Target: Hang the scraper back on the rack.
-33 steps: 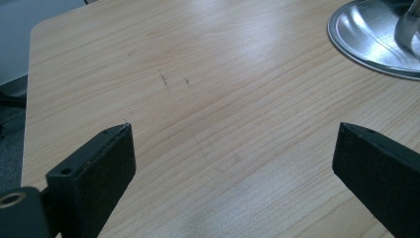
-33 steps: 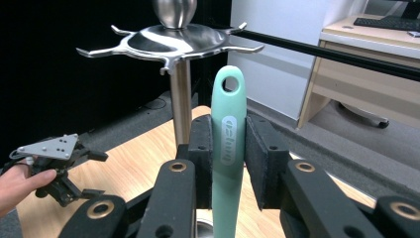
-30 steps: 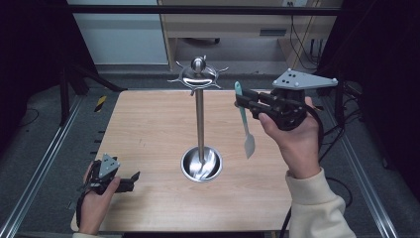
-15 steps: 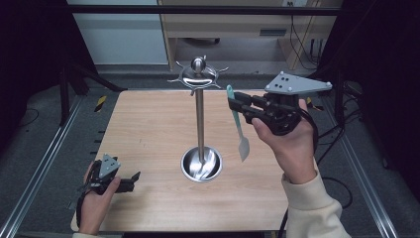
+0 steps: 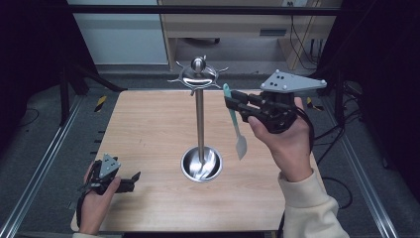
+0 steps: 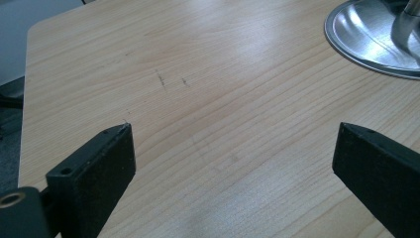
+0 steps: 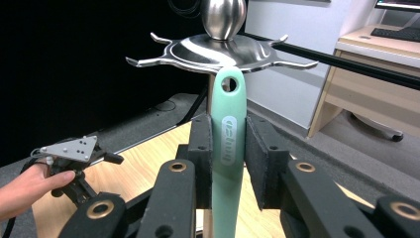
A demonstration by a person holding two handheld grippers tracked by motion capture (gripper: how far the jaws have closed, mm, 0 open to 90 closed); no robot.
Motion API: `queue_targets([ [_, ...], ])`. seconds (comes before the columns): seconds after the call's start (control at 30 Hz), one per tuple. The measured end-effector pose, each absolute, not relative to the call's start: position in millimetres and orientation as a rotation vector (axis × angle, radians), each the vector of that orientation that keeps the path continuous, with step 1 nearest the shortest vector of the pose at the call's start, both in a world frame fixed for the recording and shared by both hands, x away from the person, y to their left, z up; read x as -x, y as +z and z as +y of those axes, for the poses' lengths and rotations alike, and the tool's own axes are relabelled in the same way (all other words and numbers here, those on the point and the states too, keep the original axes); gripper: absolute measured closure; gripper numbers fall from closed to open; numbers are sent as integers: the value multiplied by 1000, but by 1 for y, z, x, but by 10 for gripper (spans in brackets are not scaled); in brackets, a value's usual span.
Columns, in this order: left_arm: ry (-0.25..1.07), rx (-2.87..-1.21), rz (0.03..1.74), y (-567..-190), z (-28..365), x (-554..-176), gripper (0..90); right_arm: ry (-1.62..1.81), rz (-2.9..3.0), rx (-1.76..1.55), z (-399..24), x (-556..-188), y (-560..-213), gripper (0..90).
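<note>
Pale wooden worktop (image 5: 148, 129) is carrying a polished steel utensil stand (image 5: 199, 119) at its centre. The right claw (image 5: 229, 101) is clamping a mint-green silicone spatula (image 5: 235, 121) beside the stand's hooks, handle hole uppermost, blade hanging downward; hanging is not yet done. The left claw (image 5: 134, 176) is resting apart near the front-left corner.

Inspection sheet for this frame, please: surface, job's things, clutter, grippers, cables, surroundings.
Surface: wooden table, faint scuff marks.
Job's things: green spatula hanging blade-down, hanging hole just short of a hook; steel utensil stand upright, dish base.
Clutter: nothing seen.
Grippers: right gripper clamped on spatula handle beside the stand's top; left gripper open, low over the table's near left.
Cables: black cable trailing from right gripper.
Surroundings: desk behind, dark floor.
</note>
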State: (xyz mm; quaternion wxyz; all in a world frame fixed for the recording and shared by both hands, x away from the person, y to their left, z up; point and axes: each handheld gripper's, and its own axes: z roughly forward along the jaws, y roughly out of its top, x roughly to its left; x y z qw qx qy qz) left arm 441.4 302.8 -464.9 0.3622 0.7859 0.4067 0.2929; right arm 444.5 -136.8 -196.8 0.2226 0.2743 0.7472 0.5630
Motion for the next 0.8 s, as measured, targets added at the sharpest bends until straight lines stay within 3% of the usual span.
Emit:
queue_targets([
  [0.8,757,-2019,1050,-465,304,-441,28,1545,2074,-768,-122,-457,-204,741],
])
